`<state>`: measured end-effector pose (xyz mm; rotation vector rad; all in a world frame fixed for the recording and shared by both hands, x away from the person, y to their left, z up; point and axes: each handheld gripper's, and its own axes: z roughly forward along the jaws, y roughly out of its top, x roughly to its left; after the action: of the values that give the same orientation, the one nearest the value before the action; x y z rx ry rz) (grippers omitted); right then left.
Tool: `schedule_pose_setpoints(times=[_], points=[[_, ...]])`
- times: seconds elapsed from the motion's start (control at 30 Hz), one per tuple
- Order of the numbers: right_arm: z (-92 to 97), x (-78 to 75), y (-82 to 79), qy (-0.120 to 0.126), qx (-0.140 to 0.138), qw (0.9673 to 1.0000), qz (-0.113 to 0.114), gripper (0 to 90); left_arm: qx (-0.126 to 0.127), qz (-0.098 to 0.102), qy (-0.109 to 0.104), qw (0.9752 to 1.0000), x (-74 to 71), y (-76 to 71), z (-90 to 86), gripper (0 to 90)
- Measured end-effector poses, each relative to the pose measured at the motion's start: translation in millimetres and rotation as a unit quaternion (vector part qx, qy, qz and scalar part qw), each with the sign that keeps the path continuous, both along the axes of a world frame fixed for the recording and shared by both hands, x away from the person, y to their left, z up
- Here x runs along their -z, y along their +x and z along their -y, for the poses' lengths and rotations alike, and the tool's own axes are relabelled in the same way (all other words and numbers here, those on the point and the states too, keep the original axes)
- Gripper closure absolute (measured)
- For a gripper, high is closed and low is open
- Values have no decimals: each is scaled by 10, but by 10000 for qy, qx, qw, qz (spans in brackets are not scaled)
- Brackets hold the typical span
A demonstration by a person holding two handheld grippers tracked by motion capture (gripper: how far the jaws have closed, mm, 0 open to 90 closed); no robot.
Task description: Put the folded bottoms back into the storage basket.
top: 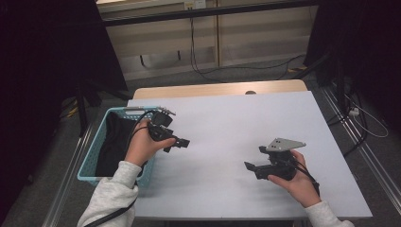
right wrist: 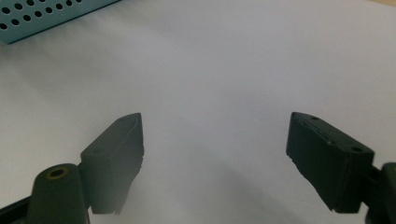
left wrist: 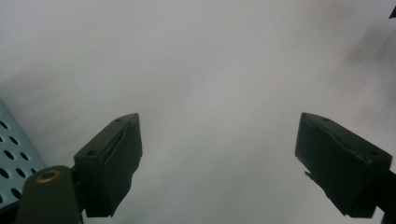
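1. At the far left stands the blue basket [top: 90, 158] with holes in its wall, at the left edge of the white table [top: 236, 123]. Something dark lies inside it; I cannot tell what it is.
2. Just beside the basket's right rim is my left gripper [top: 182, 143], held in my left hand [top: 144, 144]. Its jaws point to the right, over the bare table. In the left gripper view [left wrist: 219, 154] the jaws stand wide apart and nothing is between them. A corner of the basket wall [left wrist: 14, 158] shows at the left edge of this view.
3. The middle of the table, between my two grippers, is bare white surface.
4. At the right is my right gripper [top: 253, 166], in my right hand [top: 295, 182], well apart from the basket. Its jaws point to the left. In the right gripper view [right wrist: 215, 156] they are also wide, with nothing between them, and the basket [right wrist: 42, 16] shows at the top left.
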<state>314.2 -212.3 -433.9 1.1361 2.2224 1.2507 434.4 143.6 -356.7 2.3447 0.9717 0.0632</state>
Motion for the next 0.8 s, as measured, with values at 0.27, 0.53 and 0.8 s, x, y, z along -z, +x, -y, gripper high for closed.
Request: schedule_pose_setpoints(times=[0.27,0.53,0.8], points=[[61,27,-31,-52,16,10000,-74,178,86,4,-72,9999,101,-78,46,143],[101,28,-82,-78,-26,9999,-90,175,208,-24,-67,9998,237,-166,112,131],[134,44,-99,-91,-8,9999,-126,173,249,-49,-108,9996,350,-223,105,130]])
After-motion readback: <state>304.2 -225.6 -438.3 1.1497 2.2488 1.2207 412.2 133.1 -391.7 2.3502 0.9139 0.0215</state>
